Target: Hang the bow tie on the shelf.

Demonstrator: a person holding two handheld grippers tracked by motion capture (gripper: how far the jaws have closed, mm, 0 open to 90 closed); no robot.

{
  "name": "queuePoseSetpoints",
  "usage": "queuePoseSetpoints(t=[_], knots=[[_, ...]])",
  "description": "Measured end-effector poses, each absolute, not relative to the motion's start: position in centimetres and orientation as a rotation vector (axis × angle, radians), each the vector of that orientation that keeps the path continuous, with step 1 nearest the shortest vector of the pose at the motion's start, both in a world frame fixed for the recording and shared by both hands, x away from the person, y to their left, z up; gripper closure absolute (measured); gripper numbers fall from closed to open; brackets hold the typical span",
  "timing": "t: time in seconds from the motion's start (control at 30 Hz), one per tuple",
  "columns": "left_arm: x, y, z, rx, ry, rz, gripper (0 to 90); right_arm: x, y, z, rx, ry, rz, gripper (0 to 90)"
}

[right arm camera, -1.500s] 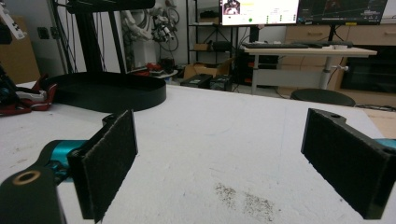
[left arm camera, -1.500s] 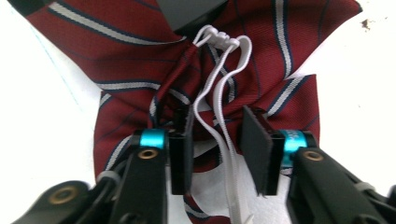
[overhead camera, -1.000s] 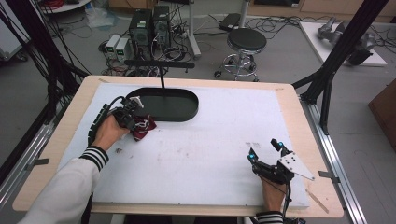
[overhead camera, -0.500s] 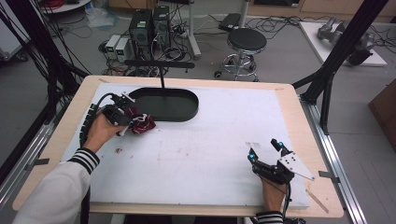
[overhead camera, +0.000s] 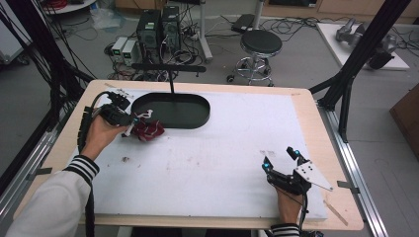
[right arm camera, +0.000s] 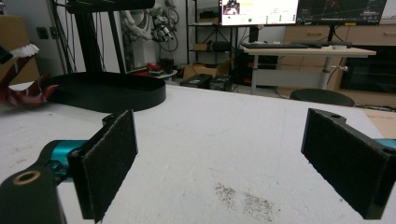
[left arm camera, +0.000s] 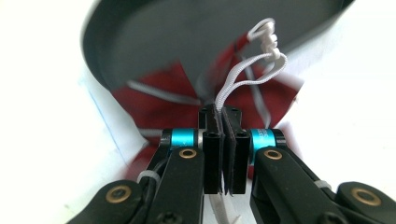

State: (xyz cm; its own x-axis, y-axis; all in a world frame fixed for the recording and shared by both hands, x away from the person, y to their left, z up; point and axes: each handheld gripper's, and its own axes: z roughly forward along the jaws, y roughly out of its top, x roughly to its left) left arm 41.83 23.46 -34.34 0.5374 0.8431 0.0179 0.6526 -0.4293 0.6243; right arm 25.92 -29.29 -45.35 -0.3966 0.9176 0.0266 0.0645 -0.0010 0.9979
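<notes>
Left gripper (left arm camera: 223, 140) clamped on white drawstring (left arm camera: 247, 70) of red pouch (overhead camera: 148, 130), beside black oval tray (overhead camera: 173, 109). Right gripper (overhead camera: 281, 159) idle, jaws apart. Probably early: pouch not yet in tray.

A crumpled dark red cloth (overhead camera: 148, 130) with white stripes lies on the white table beside the black oval tray (overhead camera: 173, 110). Its white looped cord (left arm camera: 252, 70) stands up, pinched.

Beyond your table (overhead camera: 306, 106), a round black stool (overhead camera: 261, 43) stands on the grey floor. Left of it you have two dark computer towers (overhead camera: 159, 27) amid tangled cables. From the right gripper view, lit monitors (right arm camera: 259, 10) sit above a long desk (right arm camera: 308, 50).
</notes>
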Motion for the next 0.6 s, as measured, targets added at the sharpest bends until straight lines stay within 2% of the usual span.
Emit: queuePoseSetpoints(t=[0.6], knots=[[41.5, 23.7, -29.2, 1.957, 1.036, 0.568, 87.6, 25.9, -29.3, -45.3, 1.044, 1.548, 1.483, 9.7]])
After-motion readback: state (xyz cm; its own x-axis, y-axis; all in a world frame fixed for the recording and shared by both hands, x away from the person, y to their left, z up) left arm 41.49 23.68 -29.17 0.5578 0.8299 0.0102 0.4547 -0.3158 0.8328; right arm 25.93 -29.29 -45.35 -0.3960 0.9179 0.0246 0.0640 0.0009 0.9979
